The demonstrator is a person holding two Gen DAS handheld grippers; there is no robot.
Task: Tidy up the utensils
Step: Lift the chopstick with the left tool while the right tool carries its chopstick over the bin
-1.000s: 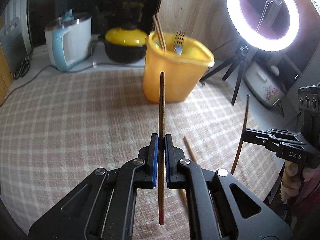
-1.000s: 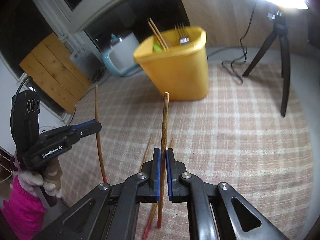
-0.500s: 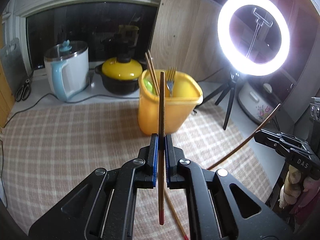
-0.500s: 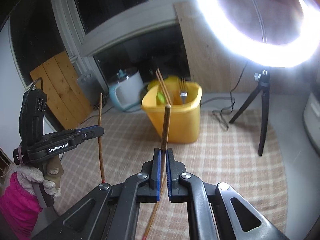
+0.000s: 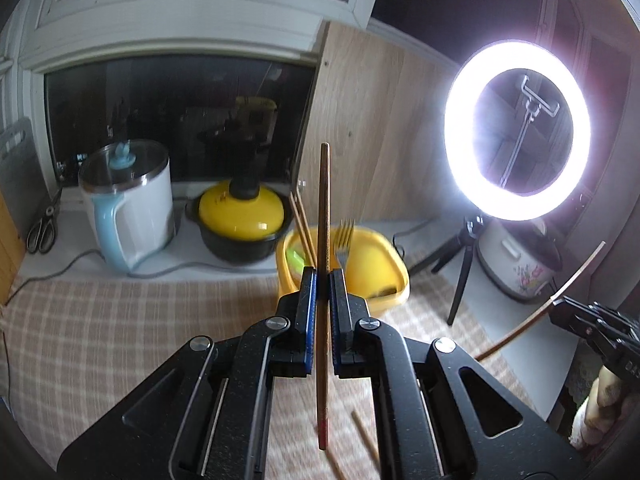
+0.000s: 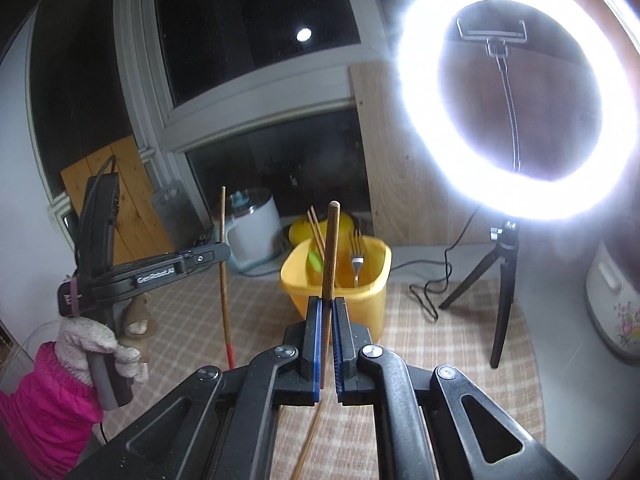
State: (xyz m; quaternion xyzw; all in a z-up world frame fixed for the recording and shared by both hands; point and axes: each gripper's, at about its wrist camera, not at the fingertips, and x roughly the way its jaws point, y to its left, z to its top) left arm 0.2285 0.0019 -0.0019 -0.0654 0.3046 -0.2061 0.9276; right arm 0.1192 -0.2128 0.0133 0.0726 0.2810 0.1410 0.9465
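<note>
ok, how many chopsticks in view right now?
5. One chopstick in the left gripper, another in the right gripper, a pair standing in the yellow tub, a loose one on the tablecloth. The grippers may hide more.

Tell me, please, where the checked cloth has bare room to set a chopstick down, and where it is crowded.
The checked cloth is bare left of the yellow bin, up to the kettle and its cord. Another bare patch lies between bin and tripod. A loose chopstick lies just below the grippers.
</note>
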